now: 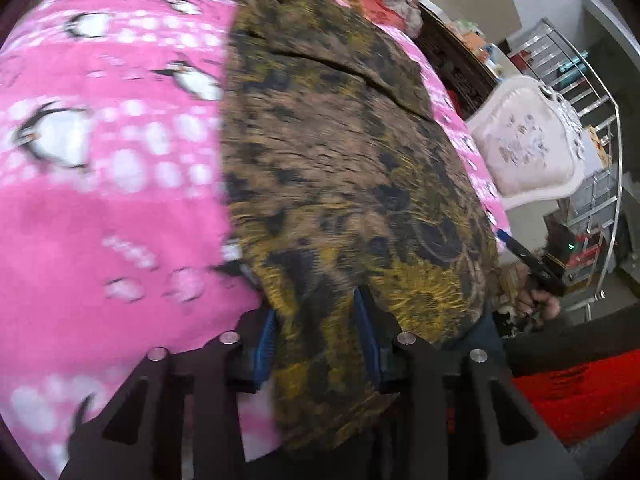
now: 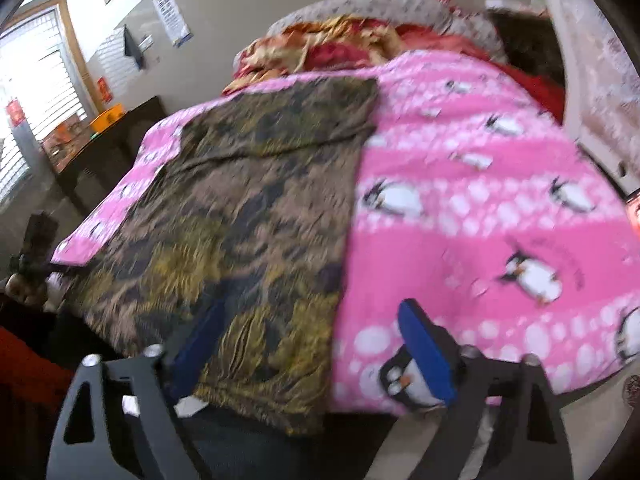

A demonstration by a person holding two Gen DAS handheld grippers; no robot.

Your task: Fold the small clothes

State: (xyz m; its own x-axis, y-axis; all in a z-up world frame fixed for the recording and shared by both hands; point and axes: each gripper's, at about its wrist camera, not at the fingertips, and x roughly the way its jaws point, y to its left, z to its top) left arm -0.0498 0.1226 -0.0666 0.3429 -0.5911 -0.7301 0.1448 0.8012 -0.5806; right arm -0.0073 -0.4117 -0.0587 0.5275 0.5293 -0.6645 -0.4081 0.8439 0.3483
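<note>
A brown, yellow and black patterned garment (image 1: pixel 340 152) lies spread flat on a pink penguin blanket (image 1: pixel 100 208), reaching from the bed's near edge toward the pillows. My left gripper (image 1: pixel 316 304) is at the garment's near hem, with its blue pads (image 1: pixel 368 332) pressed on a bunch of the cloth. In the right wrist view the same garment (image 2: pixel 248 208) covers the left half of the blanket (image 2: pixel 480 200). My right gripper (image 2: pixel 312 304) stands wide open over the near right corner of the garment, one finger above the cloth and the other above the blanket. Both views are blurred.
Red and gold bedding (image 2: pixel 340 40) is piled at the head of the bed. A white padded panel (image 1: pixel 532 140) and a metal rack (image 1: pixel 580 80) stand beside the bed. A dark cabinet (image 2: pixel 108 148) stands below a window with blinds (image 2: pixel 32 92). Red cloth (image 1: pixel 580 392) lies near the bed's front edge.
</note>
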